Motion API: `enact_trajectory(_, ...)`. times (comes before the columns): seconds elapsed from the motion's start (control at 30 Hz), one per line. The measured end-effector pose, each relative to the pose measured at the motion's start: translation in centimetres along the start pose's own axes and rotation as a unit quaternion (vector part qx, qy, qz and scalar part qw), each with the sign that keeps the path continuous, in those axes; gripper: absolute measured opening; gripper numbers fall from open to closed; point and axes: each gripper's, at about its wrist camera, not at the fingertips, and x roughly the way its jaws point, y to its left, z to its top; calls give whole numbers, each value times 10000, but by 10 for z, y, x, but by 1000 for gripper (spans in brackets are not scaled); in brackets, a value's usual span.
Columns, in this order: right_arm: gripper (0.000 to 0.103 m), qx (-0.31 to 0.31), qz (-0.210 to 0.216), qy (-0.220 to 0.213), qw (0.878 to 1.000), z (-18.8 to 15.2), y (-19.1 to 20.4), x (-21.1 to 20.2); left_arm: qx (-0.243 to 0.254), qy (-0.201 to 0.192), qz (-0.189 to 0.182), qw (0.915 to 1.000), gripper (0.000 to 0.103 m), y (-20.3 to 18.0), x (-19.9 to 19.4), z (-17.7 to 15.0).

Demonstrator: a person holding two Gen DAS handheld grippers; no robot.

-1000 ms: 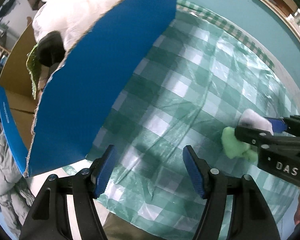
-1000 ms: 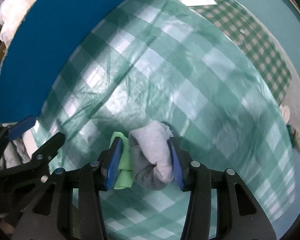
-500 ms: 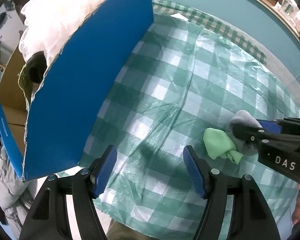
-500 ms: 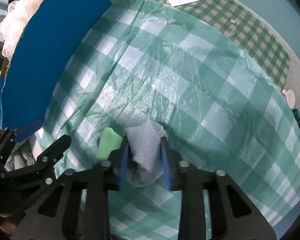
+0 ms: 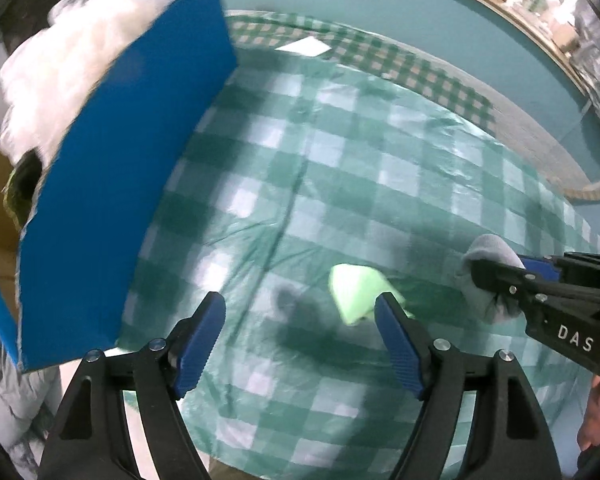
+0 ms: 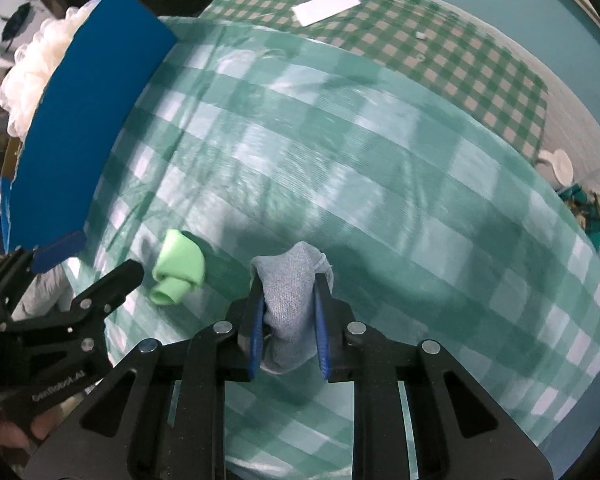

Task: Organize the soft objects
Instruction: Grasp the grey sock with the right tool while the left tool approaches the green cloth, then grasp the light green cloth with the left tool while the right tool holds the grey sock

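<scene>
On the near part of the table, a checked green tablecloth (image 5: 340,184) under clear plastic carries the two soft items. The right gripper (image 6: 287,316) is clamped on a rolled grey sock (image 6: 292,300), its blue pads pressed into both sides of the roll; the roll's lower end is hidden behind the jaws. On the side of this gripper, seen from the left wrist view, white letters read "DAS". The left gripper (image 5: 300,340) has its jaws standing wide and opening, with nothing pressed between them. A rolled light green sock (image 5: 358,292) lies on the cloth just beyond its right finger, which covers part of the roll. From the right wrist view the left gripper's arm bears small pale lettering that seems to read "GenRobot.AI", though it is tilted and faint. At the far left stands a blue box (image 5: 112,184); its near corner is cut off by the frame edge. White fluffy material (image 5: 68,76) rises above its wall, blurred, and a dark green item beside it cannot be made out. A white card (image 6: 326,7) lies at the far end of the table; no writing on it is legible. Fingers (image 5: 598,416) show at the right edge.
</scene>
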Motion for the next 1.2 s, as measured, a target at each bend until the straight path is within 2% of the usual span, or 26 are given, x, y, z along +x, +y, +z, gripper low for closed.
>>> enact_trajectory(0.17, 20, 257, 34, -55, 9996, -13, -20, -6, 218, 124, -216, 9995, 79, -15, 8, 2)
enact_trajectory(0.57, 20, 528, 89, -113, 9985, -38, -46, -12, 325, 367, -147, 9987, 79, -35, 36, 10)
enact_trajectory(0.63, 20, 538, 93, -137, 9984, -40, -47, -14, 267, 442, -152, 9985, 76, -36, 42, 11)
enact_trajectory(0.77, 20, 537, 127, -200, 9983, -42, -46, -17, 288, 600, -165, 9976, 47, -39, 50, 11)
enact_trajectory(0.8, 20, 535, 141, -219, 9982, -42, -45, -18, 336, 654, -160, 9972, 44, -40, 52, 10)
enact_trajectory(0.97, 20, 455, 126, -278, 9985, -42, -39, -24, 512, 540, -110, 9972, 36, -44, 46, 6)
enact_trajectory(1.2, 20, 398, 119, -384, 9984, -39, -28, -36, 605, 353, -76, 9975, 36, -30, 18, -3)
